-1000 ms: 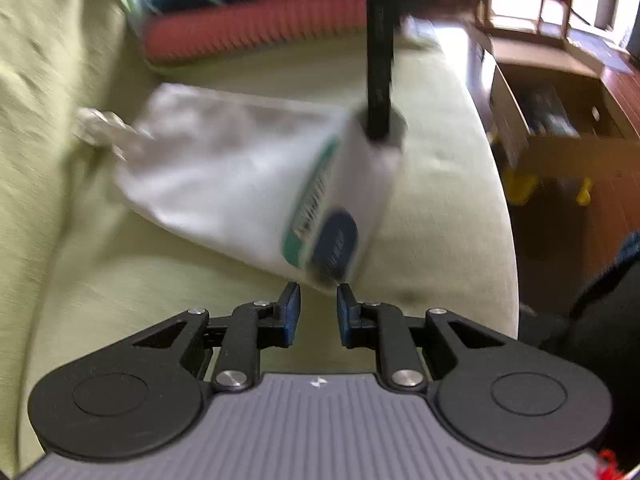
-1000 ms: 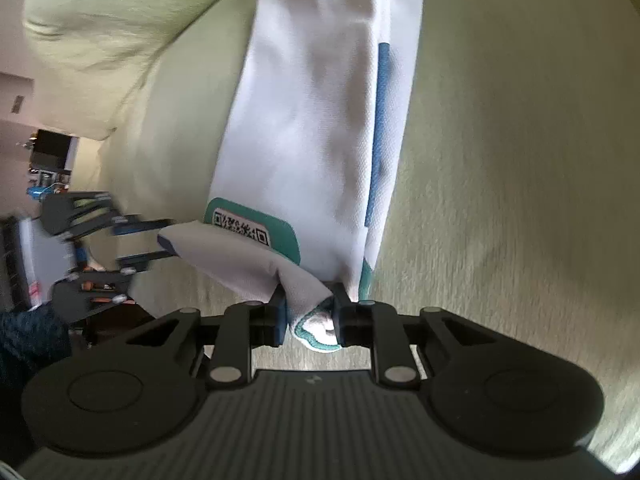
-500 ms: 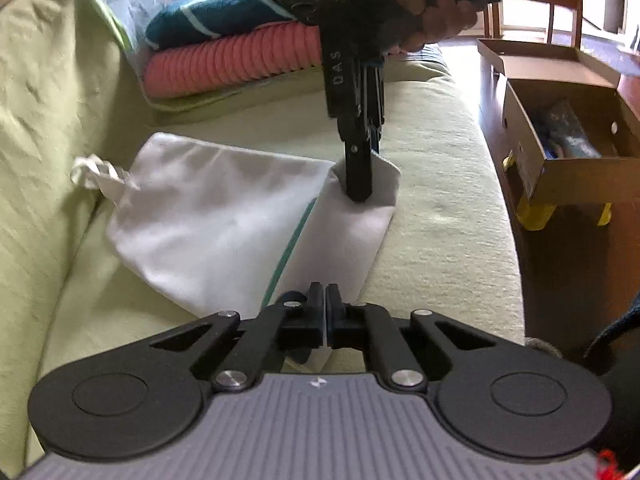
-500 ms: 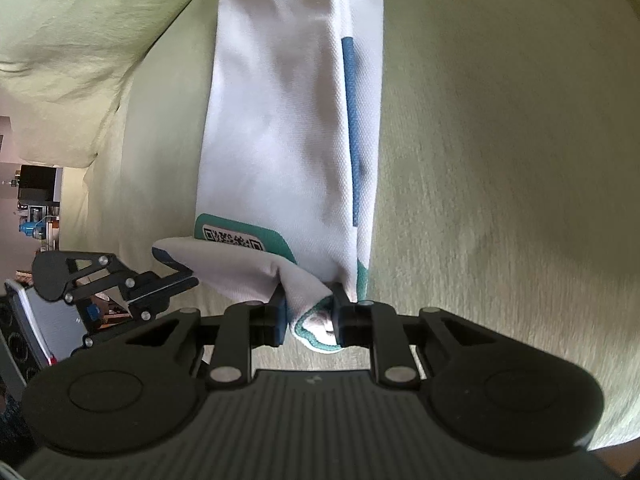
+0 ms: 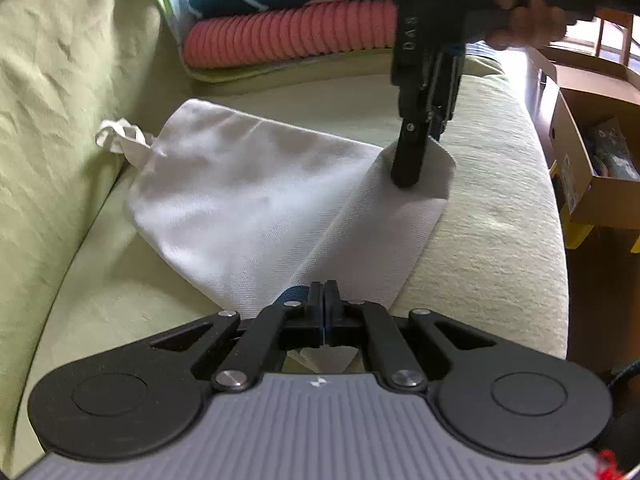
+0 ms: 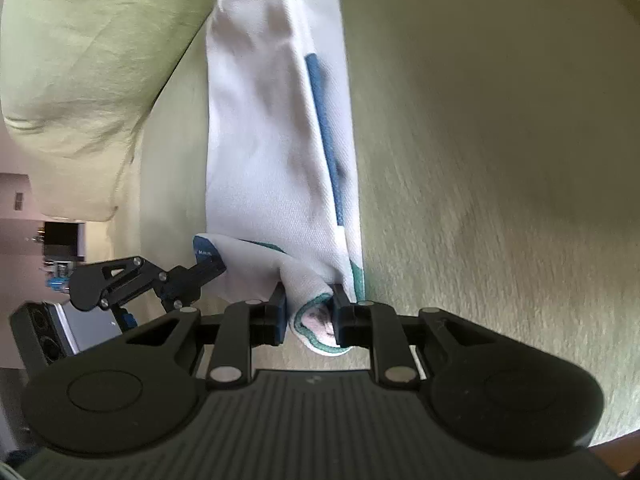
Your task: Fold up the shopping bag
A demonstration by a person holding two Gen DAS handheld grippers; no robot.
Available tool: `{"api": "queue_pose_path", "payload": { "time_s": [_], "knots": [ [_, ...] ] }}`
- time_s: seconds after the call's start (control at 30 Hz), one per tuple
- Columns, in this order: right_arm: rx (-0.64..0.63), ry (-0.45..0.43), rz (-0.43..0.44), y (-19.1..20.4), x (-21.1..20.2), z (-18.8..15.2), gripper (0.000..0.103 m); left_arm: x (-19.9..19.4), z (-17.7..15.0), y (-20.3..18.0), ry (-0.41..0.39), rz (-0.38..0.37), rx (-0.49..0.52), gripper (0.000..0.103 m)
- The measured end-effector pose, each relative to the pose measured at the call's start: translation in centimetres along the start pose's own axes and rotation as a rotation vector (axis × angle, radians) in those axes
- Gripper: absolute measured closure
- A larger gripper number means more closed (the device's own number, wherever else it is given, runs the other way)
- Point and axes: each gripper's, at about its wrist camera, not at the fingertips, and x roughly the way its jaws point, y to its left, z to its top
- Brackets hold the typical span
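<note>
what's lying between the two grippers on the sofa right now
Only the folded white shopping bag spans from left gripper to right gripper, seen in the left wrist view.

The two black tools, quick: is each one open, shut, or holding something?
Left tool: shut on the near corner of the white cloth shopping bag.
Right tool: shut on the bag's far corner, cloth bunched between its fingers.
</note>
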Motion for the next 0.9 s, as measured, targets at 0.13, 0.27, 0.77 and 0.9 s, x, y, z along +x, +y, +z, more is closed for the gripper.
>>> {"api": "queue_pose_path", "payload": {
  "time_s": [0.13,0.27,0.77,0.9],
  "knots": [
    [-0.151,-0.244,-0.136,3.0,-1.9,-3.0,0.081,0.4,0.3,0.0,0.024,0.026,-0.034,0.102],
    [-0.546,-0.674,-0.545,8.2,-1.6,-11.2,0.063,0.4,0.5,-0.5,0.031,0.047,-0.037,0.103],
    [-0.924,-0.706,-0.696,8.2,6.5,-14.2,0.102,-0.7,-1.3,-2.0,-0.058,0.195,-0.023,0.103],
    [-0.894,-0.698,-0.652,7.9,6.1,-14.2,0.102,-0.5,-1.9,-2.1,-0.065,0.211,-0.047,0.103]
  ]
}}
